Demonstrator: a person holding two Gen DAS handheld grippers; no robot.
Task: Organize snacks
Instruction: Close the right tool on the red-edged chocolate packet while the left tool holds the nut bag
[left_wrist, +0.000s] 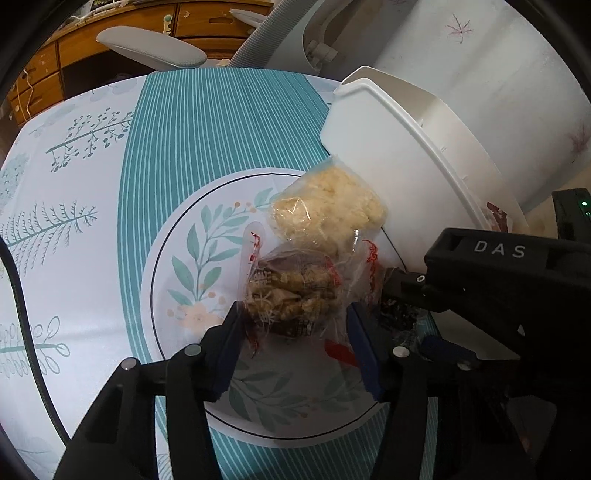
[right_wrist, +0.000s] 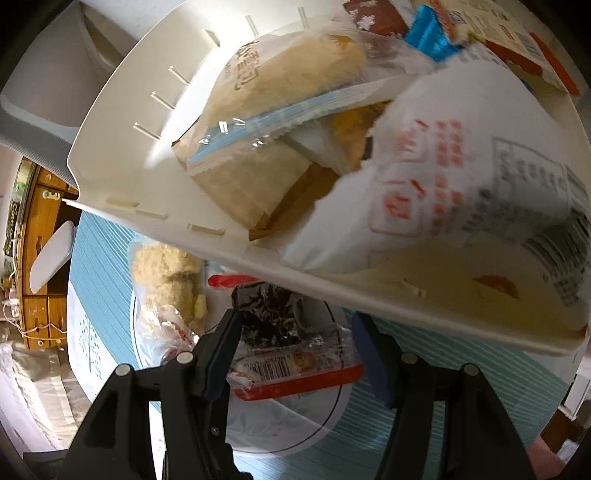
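Half the dark snack packet (right_wrist: 291, 343) hides under bin (right_wrist: 258, 243).

Wooden drawer cabinet (left_wrist: 122, 40) and grey chair armrest (left_wrist: 151, 48) beyond leaf-patterned tablecloth (left_wrist: 74, 221).

Home room: leaf-print tablecloth (left_wrist: 92, 206), wooden drawer cabinet (left_wrist: 40, 74), grey chair (left_wrist: 151, 48).

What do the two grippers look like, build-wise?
Both match: matte black plastic frames, silver round pins at the joints, dark blue pads lining the fingers. The left gripper and right gripper share this. The right one's body carries white "DAS" lettering and a small green light. No sleeves or cables visible.
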